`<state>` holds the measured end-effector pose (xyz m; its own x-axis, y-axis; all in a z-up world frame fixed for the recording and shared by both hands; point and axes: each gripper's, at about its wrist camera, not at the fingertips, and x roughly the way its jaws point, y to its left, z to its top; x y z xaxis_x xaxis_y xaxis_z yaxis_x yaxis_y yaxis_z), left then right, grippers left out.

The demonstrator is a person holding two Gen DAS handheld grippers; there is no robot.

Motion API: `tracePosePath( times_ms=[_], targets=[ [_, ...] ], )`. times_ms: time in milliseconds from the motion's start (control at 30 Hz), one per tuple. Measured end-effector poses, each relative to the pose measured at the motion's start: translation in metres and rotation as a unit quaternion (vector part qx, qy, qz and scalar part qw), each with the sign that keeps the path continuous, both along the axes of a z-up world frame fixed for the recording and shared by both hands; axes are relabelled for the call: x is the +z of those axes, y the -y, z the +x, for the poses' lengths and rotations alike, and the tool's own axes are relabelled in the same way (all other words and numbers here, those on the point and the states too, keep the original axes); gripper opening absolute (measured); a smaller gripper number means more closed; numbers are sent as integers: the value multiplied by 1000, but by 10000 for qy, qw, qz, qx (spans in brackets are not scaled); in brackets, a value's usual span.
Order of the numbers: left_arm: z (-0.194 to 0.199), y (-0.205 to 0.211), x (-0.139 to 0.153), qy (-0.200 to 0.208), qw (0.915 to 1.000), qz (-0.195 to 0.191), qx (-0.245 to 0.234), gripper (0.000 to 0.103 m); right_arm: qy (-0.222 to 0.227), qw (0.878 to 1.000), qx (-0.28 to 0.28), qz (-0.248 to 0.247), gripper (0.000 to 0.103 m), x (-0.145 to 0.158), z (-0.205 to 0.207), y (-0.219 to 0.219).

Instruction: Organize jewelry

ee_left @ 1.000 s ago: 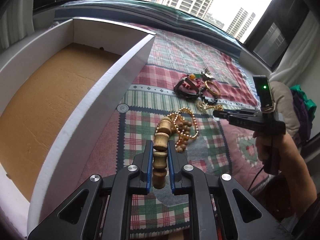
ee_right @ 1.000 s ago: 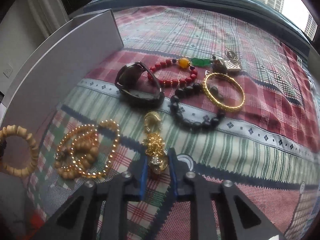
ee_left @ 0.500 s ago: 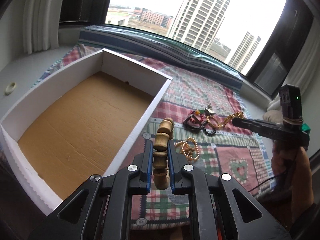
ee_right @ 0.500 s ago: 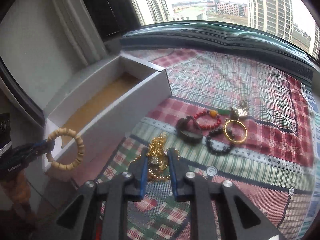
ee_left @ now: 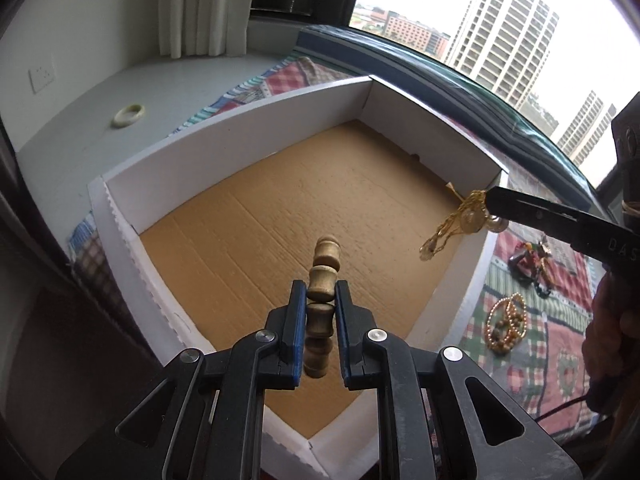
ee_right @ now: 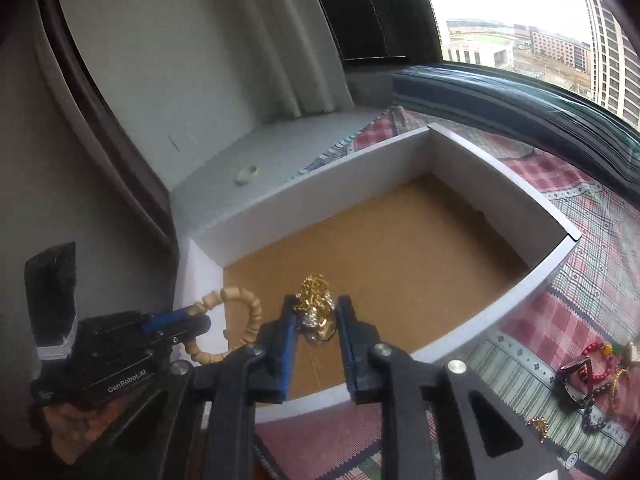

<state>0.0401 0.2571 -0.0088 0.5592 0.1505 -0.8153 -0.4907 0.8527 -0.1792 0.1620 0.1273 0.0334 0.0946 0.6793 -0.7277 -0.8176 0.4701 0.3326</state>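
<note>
- The left gripper (ee_left: pixel 318 312) hangs over the white box (ee_left: pixel 224 152), its fingers (ee_left: pixel 294 320) pinching a wooden bead bracelet (ee_left: pixel 322 280) above the brown cardboard floor.
- The right gripper (ee_right: pixel 314 322) is over the same box, its fingers pinching a gold chain charm (ee_right: pixel 316 304) that dangles near the box's right wall.
- More jewelry, a gold bead bracelet (ee_left: pixel 505 322) and a dark cluster of bracelets (ee_left: pixel 530 260), lies on the plaid quilt (ee_left: pixel 560 320) beside the box.
- A pale ring (ee_left: pixel 128 115) sits alone on the grey sill.
</note>
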Motion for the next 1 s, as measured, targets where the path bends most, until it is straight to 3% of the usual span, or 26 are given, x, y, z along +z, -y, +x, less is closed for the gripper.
tracePosePath(
  times_ms=[67, 133, 200, 367, 633, 700, 867, 1000],
  targets=[
    [-5, 1, -5, -158, 9997, 179, 77, 19, -14, 9999, -39, -138, 23, -15, 3, -13],
    [-10, 3, -5, -188, 9991, 342, 152, 61, 24, 9996, -204, -204, 38, -22, 7, -14],
    [-18, 4, 2, 8, 9989, 441, 186, 74, 8, 9992, -390, -108, 53, -19, 9, -4],
    [-27, 27, 20, 378, 9984, 416, -99, 76, 411, 9961, -758, -172, 61, -4, 0, 32],
    [-23, 113, 29, 736, 9881, 426, -1284, 88, 1101, 9818, -1449, -542, 70, 0, -30, 113],
    [-19, 135, 21, 704, 9844, 372, -1568, 89, 1224, 9766, -1659, -617, 77, -6, -40, 137],
    [-4, 184, -15, 440, 9774, 334, -2040, 89, 1537, 9528, -2416, -1008, 77, -34, -63, 204],
    [9, 208, -48, 182, 9754, 447, -2152, 89, 1606, 9316, -2925, -1445, 77, -68, -77, 249]
  ],
)
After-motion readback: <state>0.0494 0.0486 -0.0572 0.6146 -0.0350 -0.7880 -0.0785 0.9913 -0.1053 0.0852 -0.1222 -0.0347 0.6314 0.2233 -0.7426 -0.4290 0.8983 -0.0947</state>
